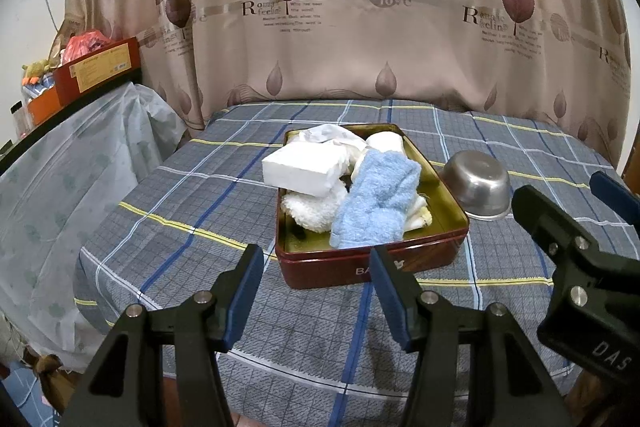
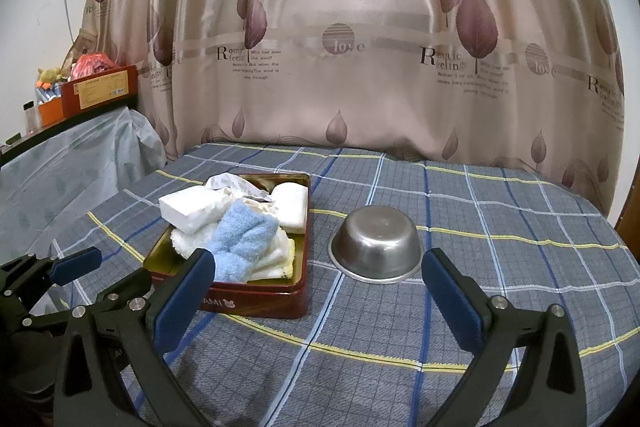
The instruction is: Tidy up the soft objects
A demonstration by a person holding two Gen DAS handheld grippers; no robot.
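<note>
A red tin box [image 1: 372, 263] [image 2: 260, 301] stands open on the plaid table. It holds soft things: a light blue fuzzy sock [image 1: 372, 203] [image 2: 244, 243] on top, a white block-shaped pack [image 1: 304, 171] [image 2: 192, 209], white fluffy cloth [image 1: 312, 209] [image 2: 188, 241] and other white pieces. My left gripper [image 1: 316, 291] is open and empty, just in front of the tin; it also shows in the right wrist view [image 2: 108, 273]. My right gripper [image 2: 316, 295] is open and empty, before the tin and bowl; it also shows in the left wrist view [image 1: 572, 199].
An upturned steel bowl [image 1: 478, 183] [image 2: 378, 245] sits right of the tin. A beige leaf-print curtain [image 2: 360, 47] hangs behind the table. At left, a plastic-covered shelf [image 1: 72, 163] carries a red box [image 1: 100, 69] and clutter.
</note>
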